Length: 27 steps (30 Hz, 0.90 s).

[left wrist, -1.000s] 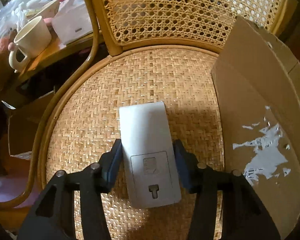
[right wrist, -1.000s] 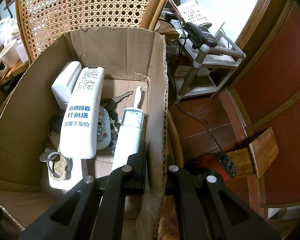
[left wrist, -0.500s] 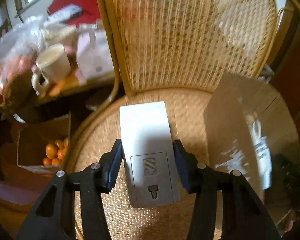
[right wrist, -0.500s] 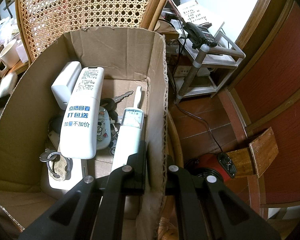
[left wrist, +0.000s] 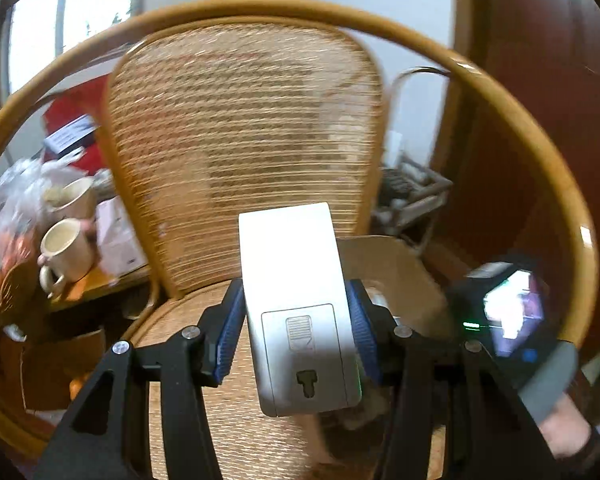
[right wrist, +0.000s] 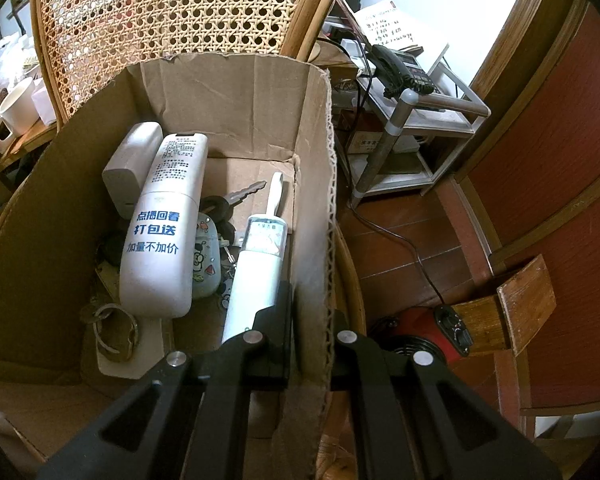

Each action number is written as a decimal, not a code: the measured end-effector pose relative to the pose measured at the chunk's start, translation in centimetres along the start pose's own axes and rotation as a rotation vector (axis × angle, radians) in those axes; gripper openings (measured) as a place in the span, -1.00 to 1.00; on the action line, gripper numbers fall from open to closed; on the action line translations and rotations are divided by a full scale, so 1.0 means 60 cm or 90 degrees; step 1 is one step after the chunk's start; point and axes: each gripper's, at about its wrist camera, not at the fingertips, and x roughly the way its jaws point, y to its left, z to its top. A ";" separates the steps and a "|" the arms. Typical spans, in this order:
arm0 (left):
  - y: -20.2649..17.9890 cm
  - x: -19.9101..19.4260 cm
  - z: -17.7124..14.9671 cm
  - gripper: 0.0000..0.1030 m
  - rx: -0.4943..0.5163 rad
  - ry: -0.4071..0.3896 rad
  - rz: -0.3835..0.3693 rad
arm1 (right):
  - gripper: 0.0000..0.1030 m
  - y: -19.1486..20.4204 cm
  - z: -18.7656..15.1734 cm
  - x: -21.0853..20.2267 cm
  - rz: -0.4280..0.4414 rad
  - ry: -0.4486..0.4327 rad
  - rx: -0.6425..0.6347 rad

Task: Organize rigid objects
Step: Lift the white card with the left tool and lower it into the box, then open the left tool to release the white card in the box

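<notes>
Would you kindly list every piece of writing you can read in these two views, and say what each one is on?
"点播回看" – big white remote, in the cardboard box.
"打包送" – same remote, next line.
"加量不加价" – same remote, third line.
Small print on the remote's upper part: too small to read.
Label on the white tube: unreadable.
Handwritten sheet by the telephone: illegible.
White device in the left view: symbols only, no words.

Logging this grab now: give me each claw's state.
Left claw: closed on the flat white plastic device.
Right claw: closed on the brown cardboard box's wall.
</notes>
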 end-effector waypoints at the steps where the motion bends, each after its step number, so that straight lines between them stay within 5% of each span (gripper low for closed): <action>1: -0.014 -0.004 0.000 -0.04 0.008 0.001 -0.003 | -0.86 -0.002 0.001 0.001 0.001 0.001 0.002; 15: -0.084 0.059 -0.044 -0.04 0.076 0.094 0.002 | -0.86 0.002 -0.002 0.002 -0.003 0.003 -0.005; 19: -0.073 0.056 -0.043 -0.04 0.082 0.075 0.028 | -0.85 0.003 -0.003 0.002 -0.003 0.002 -0.006; 23: -0.057 0.051 -0.041 0.28 0.073 0.070 0.050 | -0.85 0.003 -0.006 0.000 -0.003 -0.003 -0.011; 27: -0.042 0.050 -0.041 0.36 0.076 0.073 0.070 | -0.86 0.004 -0.006 -0.003 -0.004 -0.008 -0.005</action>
